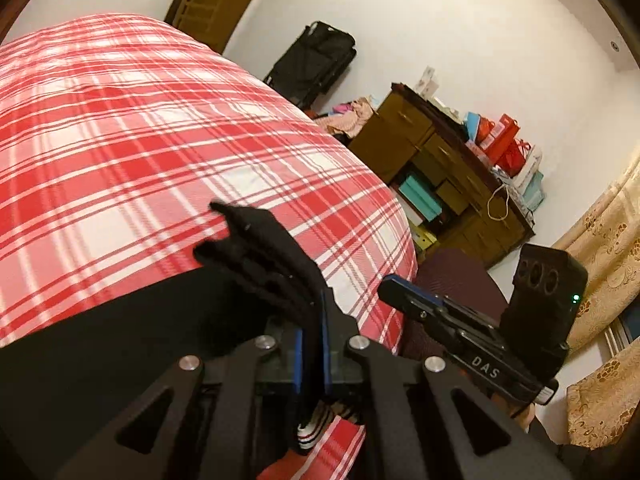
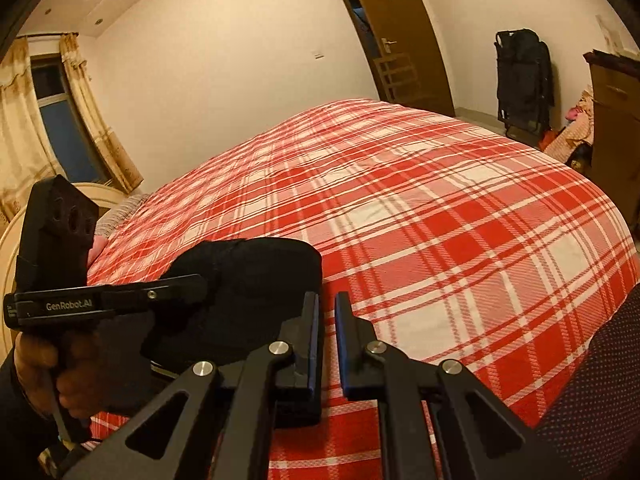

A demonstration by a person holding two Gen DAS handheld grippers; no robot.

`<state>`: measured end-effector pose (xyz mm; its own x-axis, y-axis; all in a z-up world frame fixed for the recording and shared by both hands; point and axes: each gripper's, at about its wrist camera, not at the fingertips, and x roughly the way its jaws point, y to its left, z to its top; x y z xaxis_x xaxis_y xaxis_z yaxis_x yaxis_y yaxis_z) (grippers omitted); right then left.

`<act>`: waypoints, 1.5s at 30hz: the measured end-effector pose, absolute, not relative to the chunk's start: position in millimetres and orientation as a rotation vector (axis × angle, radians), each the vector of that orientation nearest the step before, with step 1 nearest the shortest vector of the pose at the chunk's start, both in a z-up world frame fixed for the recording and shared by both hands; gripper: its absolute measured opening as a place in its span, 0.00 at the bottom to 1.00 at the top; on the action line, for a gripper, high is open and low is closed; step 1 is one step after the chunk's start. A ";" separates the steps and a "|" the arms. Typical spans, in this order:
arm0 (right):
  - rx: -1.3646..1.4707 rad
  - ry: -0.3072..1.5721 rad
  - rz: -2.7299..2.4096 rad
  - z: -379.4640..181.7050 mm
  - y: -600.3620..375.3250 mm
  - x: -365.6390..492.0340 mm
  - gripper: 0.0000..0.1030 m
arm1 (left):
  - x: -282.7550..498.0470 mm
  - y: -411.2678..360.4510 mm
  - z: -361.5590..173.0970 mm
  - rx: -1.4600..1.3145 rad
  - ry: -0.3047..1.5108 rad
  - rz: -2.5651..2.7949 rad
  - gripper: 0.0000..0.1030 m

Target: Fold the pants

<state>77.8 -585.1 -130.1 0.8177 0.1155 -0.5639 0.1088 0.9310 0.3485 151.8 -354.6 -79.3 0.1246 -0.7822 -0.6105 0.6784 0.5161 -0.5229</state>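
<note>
Gripping: the left gripper (image 1: 314, 304) is pinching a bunched edge of the black pants (image 1: 260, 248), blue pads pressed tight on the cloth, folds sticking out past the tips.
Pants location: the rest is lying dark across the near edge of the bed (image 1: 120, 140); in the right wrist view the pants (image 2: 256, 280) are bulging around the left gripper (image 2: 192, 284).
Right gripper: the right gripper (image 2: 326, 300) is sitting almost fully closed, only a thin slit between the pads, the plaid showing through it and no cloth caught in it.
Gripper spacing: the right gripper (image 1: 404, 296) is hanging just beside the left one, over the bed's corner.
Hand: a hand (image 2: 44, 372) is wrapping the left gripper's handle.
Bed cover: red and white plaid is covering the bed (image 2: 440, 220).
Background: a wooden dresser (image 1: 400, 132) piled with boxes, a black bag (image 1: 316, 60) against the wall, a curtain (image 1: 608, 232) and a door (image 2: 400, 32) are showing behind.
</note>
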 end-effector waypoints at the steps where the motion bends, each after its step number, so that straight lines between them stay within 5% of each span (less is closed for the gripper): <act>1: 0.373 0.618 0.010 -129.8 -582.0 78.1 0.09 | 152.1 -350.4 -79.7 -0.133 0.974 -1.062 0.06; 45: 0.014 0.701 0.309 -146.4 -441.5 82.7 0.09 | 132.1 -108.1 -61.2 -0.128 0.770 -0.773 0.06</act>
<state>82.7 -441.5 -146.4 0.7205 0.2845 -0.6324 -0.2751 0.9544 0.1160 132.1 -108.1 -61.2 0.4625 -0.6713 -0.5791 0.5820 0.7227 -0.3729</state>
